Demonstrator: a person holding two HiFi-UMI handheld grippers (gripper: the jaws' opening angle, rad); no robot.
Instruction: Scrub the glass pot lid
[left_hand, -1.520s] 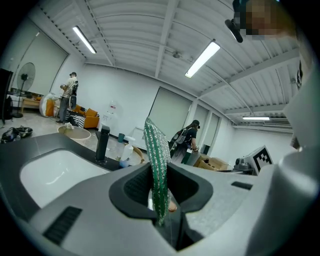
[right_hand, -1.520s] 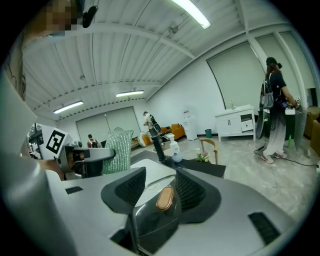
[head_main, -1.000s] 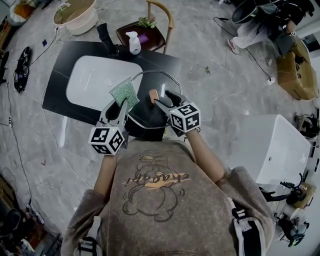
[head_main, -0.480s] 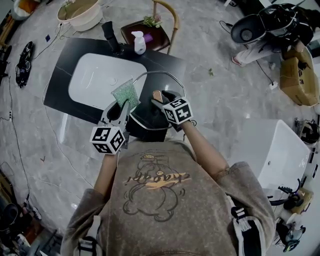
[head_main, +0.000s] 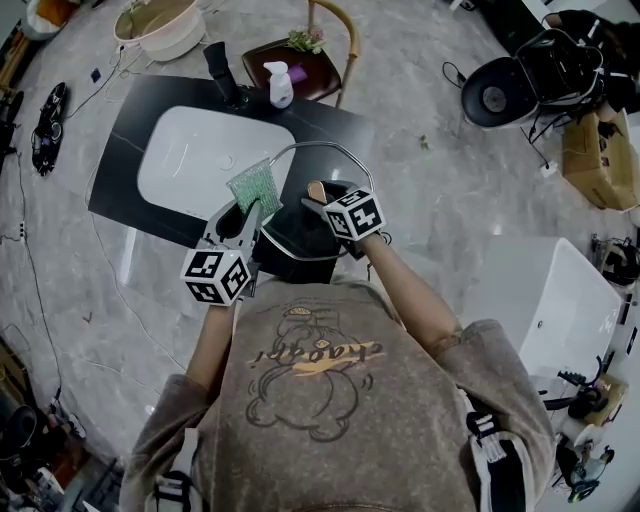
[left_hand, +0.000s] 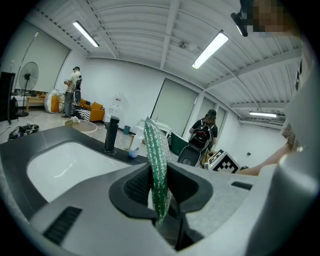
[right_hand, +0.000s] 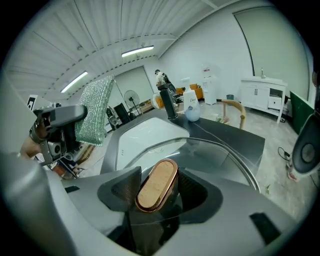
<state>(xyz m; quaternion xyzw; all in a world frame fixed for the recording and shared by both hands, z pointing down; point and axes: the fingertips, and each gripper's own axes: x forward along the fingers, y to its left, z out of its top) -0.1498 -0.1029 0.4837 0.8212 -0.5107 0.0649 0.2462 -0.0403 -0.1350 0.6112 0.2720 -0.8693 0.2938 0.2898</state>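
Green scrub pad (left_hand: 156, 160) is clamped in my left tool (left_hand: 161, 192). My right tool (right_hand: 156, 195) grips the glass pot lid (right_hand: 220, 155) by its wooden knob (right_hand: 156, 182), at the tabletop's (head_main: 115, 195) near edge, beside the sink (head_main: 200, 160).

Glass lid (head_main: 316, 163): lower part hidden behind the right gripper (head_main: 318, 200). Scrub pad (left_hand: 158, 160): bottom end buried between the left gripper (left_hand: 161, 197)'s jaws.

Green glittery scrubber (left_hand: 157, 160), clear glass lid (right_hand: 215, 152), tan copper-rimmed knob (right_hand: 156, 184)
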